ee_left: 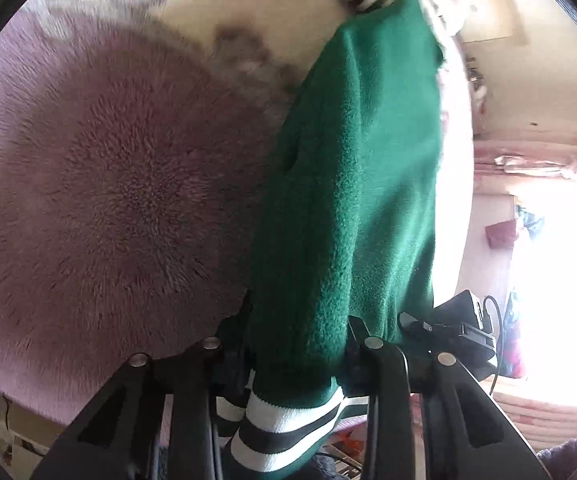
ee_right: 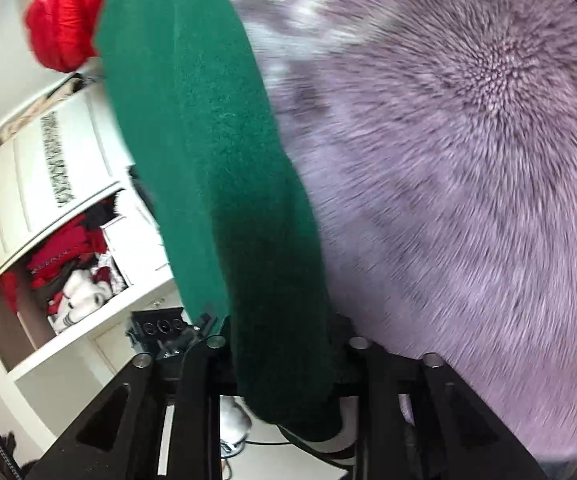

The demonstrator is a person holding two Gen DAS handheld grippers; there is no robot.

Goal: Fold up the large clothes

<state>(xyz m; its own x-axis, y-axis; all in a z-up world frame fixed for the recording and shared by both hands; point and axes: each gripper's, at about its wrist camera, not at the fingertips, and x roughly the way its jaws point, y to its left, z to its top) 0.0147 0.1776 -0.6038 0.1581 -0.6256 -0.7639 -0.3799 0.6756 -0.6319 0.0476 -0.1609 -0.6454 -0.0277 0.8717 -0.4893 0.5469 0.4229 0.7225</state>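
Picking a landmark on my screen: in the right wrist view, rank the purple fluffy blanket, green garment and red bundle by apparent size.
1. purple fluffy blanket
2. green garment, though closest to the camera
3. red bundle, clearly smallest

Both grippers (ee_left: 298,320) (ee_right: 284,332) clamped, angled downward

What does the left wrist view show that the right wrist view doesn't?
Left wrist only: the garment's black-and-white striped hem below the left tongs, and a bright window. Right wrist only: a red bundle and open white shelves stuffed with clothes. Both: the green fleece garment clamped in the tongs, right tongs included, over the mauve furry blanket.
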